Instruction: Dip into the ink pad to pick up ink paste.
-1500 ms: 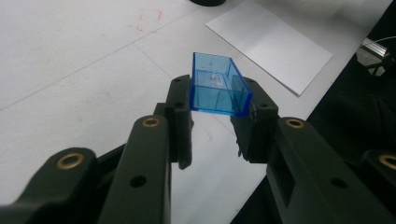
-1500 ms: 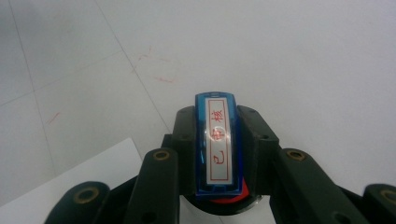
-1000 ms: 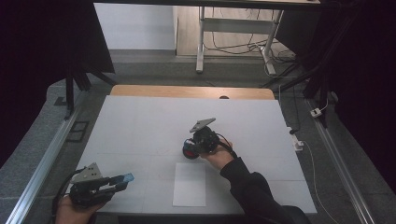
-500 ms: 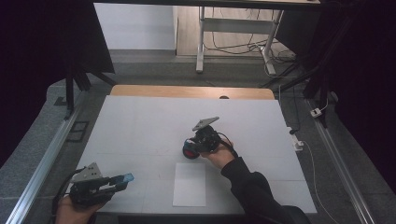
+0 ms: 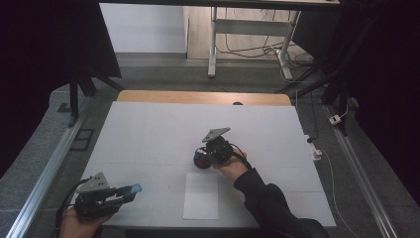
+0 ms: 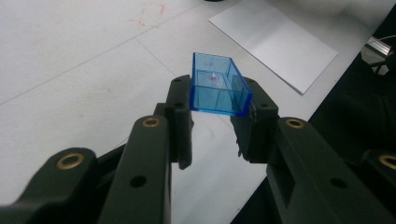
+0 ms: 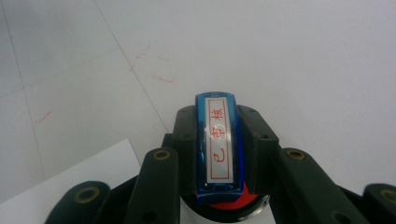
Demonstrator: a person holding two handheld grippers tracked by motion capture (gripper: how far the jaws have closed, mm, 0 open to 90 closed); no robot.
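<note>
Change since earlier: nothing was seen to shift; both hands were kept in place.
Left gripper (image 6: 212,121): blue cap (image 6: 217,84) was clamped in the fingers, open end facing away.
Right gripper (image 7: 217,154): stamp (image 7: 218,144) was gripped over the desk (image 5: 148,129), long axis along the fingers, lettered face up.
Progress: cap was off; sheet of paper (image 5: 201,196) was seemingly unstamped.

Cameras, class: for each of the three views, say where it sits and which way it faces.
High view: above the person's side, facing forward and down on the table; both hands with the left tool and right tool.
Left gripper view: rides the left tool, looking along its jaws, shut on a blue cap.
Right gripper view: rides the right tool, jaws shut on a blue stamp.
All three share the white paper sheet.
</note>
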